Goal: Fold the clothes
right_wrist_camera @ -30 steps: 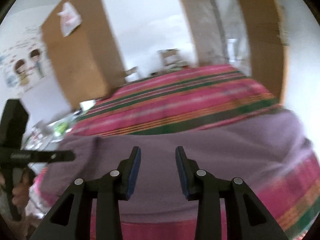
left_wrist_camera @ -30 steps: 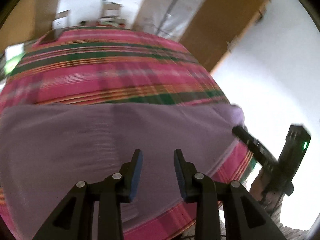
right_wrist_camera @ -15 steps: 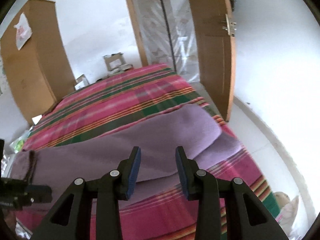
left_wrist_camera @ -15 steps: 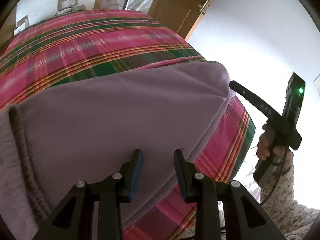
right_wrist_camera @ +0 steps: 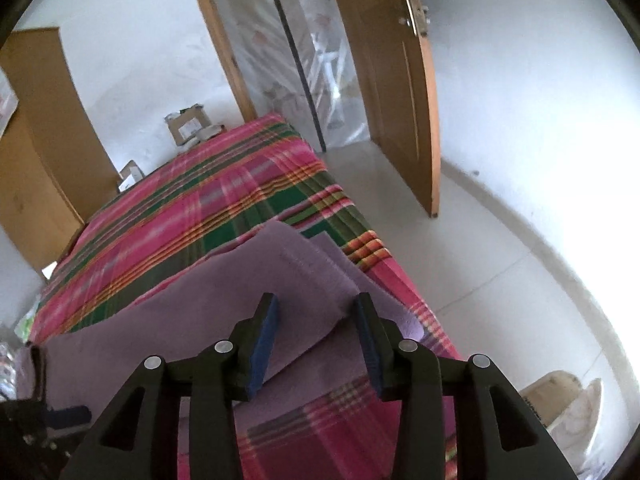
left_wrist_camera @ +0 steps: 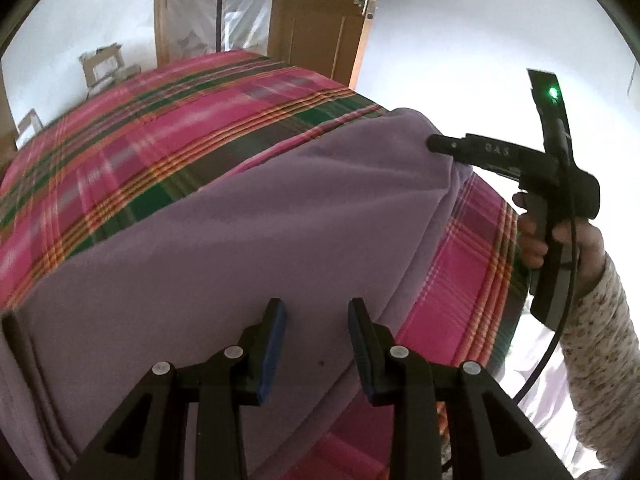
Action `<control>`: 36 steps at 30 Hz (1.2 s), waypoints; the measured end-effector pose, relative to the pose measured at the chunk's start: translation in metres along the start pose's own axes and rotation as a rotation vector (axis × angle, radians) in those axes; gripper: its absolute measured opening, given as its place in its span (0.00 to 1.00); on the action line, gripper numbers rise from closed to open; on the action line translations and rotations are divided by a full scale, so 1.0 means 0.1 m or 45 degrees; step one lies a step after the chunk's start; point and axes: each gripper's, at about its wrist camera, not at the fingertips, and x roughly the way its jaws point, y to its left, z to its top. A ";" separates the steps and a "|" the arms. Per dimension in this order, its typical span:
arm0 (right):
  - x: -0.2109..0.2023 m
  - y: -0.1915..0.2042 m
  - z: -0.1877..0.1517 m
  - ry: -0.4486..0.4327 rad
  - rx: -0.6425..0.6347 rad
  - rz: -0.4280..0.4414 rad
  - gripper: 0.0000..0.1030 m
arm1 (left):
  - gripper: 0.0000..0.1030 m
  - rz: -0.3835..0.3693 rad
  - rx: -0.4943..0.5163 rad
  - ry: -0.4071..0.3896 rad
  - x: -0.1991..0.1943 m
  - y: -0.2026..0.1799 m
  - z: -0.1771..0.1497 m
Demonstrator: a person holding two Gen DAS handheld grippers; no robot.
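Lying doubled across the near end of the plaid bedspread (right_wrist_camera: 224, 200), the lilac garment (left_wrist_camera: 224, 240) now fills the space ahead of both your claws, where a second ago you saw it spread wider and flatter under them. You've swung both tools round toward the right-hand end of the bed, and the folded corner has come into view. That reads to me as one fold laid and the next grab being lined up.

Your right gripper (right_wrist_camera: 316, 330) is spreading its jaws as you watch; the upper layer's edge (right_wrist_camera: 316, 276) sits just beyond and between the blue pads, with a lower layer peeking out to the right of them, and neither pad presses on cloth. From the left view that same tool's tip is right at the garment's far right corner (left_wrist_camera: 436, 136).

Your left gripper (left_wrist_camera: 316, 338) stands apart too, nothing clamped, hovering over the garment's near portion; the fabric edge runs just right of its right finger, with bedspread beyond.
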 end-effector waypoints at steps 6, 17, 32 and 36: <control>0.08 -0.05 0.08 0.014 0.022 0.040 0.40 | 0.32 0.081 0.070 -0.008 0.08 -0.11 0.04; -0.01 0.00 0.09 -0.011 -0.066 0.084 0.05 | 0.31 0.117 0.067 -0.010 0.12 -0.15 0.08; -0.18 -0.18 0.13 0.020 -0.021 0.065 0.06 | 0.00 -0.055 -0.027 0.046 0.06 -0.11 0.03; -0.04 -0.25 0.07 0.068 -0.012 0.035 0.13 | 0.01 -0.062 -0.028 0.058 0.05 -0.12 0.06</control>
